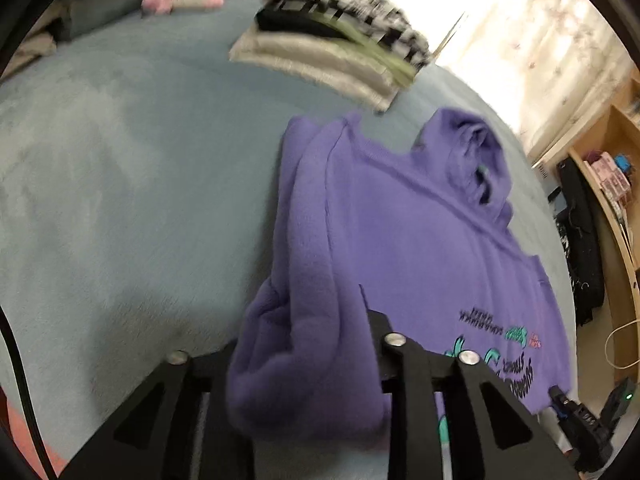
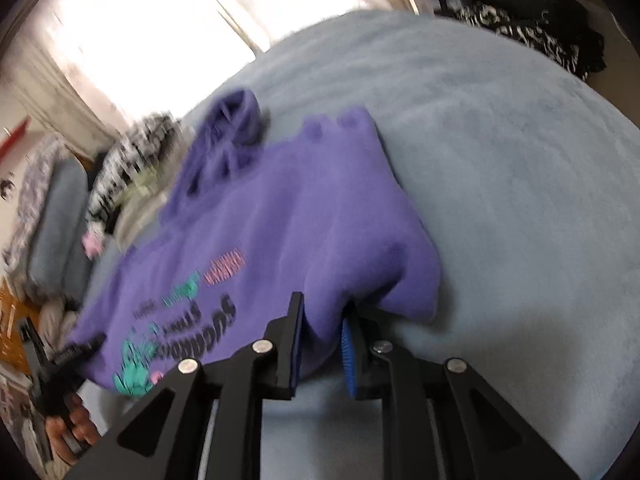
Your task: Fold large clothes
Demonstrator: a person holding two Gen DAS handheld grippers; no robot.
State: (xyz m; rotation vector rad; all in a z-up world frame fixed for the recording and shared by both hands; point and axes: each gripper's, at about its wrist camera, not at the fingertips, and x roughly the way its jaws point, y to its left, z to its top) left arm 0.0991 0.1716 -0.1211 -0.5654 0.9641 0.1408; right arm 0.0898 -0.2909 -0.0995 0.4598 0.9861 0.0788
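Soft grey-blue plush bedding (image 1: 120,200) fills both of my wrist views, with bright curtained daylight behind it. My left gripper (image 1: 296,364) has its black jaws clamped on a thick bunched fold of the purple fleece hoodie (image 1: 400,240), the fabric bulging out between and over the fingers. My right gripper (image 2: 320,344) is likewise pinched on the hoodie's opposite lower corner; its blue-ribbed pad (image 2: 349,356) shows at the edge of the cloth, which hangs lifted just off the bedding there. Between the two grips the hoodie lies spread on the bed, chest side up, its teal, pink and black printed lettering (image 2: 188,320) nearest me and its hood (image 1: 476,160) at the far end. Beyond the hood sits a stack of folded clothes (image 1: 340,40), cream at the bottom and black-and-white check on top (blurred, so I can't count the pieces). At the lower left of the right view a person's hand (image 2: 68,428) grips a black handle. Wooden shelving (image 1: 608,168) stands off to the side of the bed.
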